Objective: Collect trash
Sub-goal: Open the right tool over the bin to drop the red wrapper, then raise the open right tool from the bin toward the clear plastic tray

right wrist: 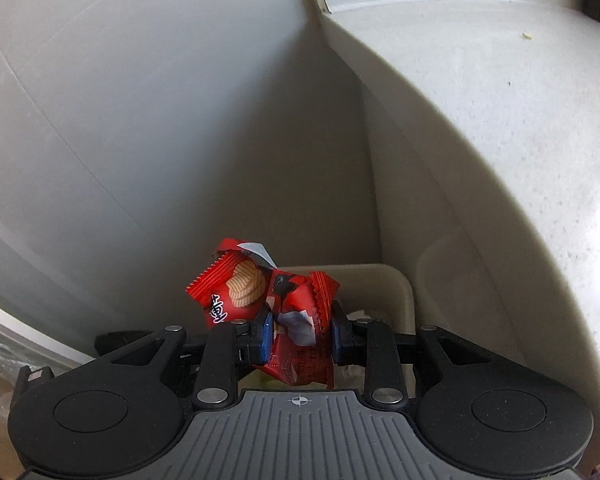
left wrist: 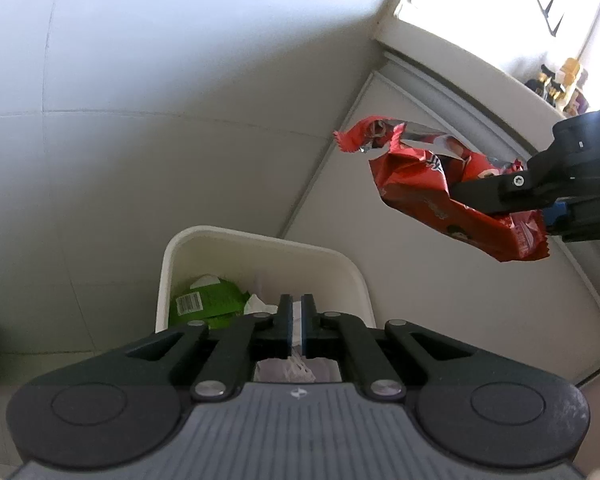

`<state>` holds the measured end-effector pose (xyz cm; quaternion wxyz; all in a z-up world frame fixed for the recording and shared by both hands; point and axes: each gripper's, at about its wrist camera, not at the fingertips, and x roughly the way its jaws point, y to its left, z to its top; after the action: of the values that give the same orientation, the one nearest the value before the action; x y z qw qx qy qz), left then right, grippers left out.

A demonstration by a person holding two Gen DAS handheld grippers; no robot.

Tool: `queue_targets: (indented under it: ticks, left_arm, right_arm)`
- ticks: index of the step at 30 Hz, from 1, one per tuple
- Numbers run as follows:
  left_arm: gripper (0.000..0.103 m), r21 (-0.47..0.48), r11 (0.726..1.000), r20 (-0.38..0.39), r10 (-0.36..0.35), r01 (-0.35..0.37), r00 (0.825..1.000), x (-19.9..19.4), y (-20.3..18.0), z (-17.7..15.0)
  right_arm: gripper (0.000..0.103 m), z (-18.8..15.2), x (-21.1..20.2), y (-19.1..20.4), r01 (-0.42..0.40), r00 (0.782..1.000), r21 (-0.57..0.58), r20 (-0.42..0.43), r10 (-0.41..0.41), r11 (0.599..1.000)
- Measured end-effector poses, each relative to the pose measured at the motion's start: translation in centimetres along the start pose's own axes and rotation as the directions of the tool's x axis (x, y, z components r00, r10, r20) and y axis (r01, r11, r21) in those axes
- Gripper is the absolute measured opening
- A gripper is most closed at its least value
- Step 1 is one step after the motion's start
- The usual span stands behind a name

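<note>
- Pale tiled floor (left wrist: 100, 140) across the left of the left wrist view, grout lines showing.
- White cabinet (left wrist: 440, 220) with panelled door to the right of the floor, worktop (left wrist: 480, 76) above it carrying small dark and yellow items, too small to identify.
- Cream waste bin (left wrist: 268, 252), open-topped, standing on the floor just beside the cabinet; same bin rim (right wrist: 380, 276) visible past the wrapper in the right wrist view.
- Left gripper (left wrist: 297, 320) poised above the bin opening, jaws closed to a thin slit, nothing gripped between them.
- Right gripper (right wrist: 300, 334) with jaws narrowed onto a crumpled wrapper, blue pads pressing its sides.
- Red snack wrapper (right wrist: 268, 304) held in the air above and to the right of the bin, torn end up; also seen from the side (left wrist: 420, 176).
- Green packet (left wrist: 208, 300) with barcode lying inside the bin.
- White crumpled tissue (left wrist: 256, 304) touching the green packet inside the bin.
</note>
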<state>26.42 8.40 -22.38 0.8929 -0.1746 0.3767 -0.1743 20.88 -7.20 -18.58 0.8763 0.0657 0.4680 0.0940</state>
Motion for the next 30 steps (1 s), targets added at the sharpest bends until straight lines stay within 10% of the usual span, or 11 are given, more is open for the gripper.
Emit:
queue_targets:
  ticks: [17, 30]
  left_arm:
    - [0.054, -0.005, 1.0, -0.035, 0.024, -0.024, 0.999, 0.1, -0.6, -0.4]
    - [0.092, 0.007, 1.0, 0.006, 0.029, -0.029, 1.0, -3.1, -1.9, 3.1]
  right_arm:
    - [0.065, 2.5, -0.4, 0.2, -0.069, 0.997, 0.076, -0.029, 0.072, 0.995]
    - [0.072, 5.9, -7.2, -1.0, -0.188, 0.98, 0.045, 0.079, 0.184, 0.981]
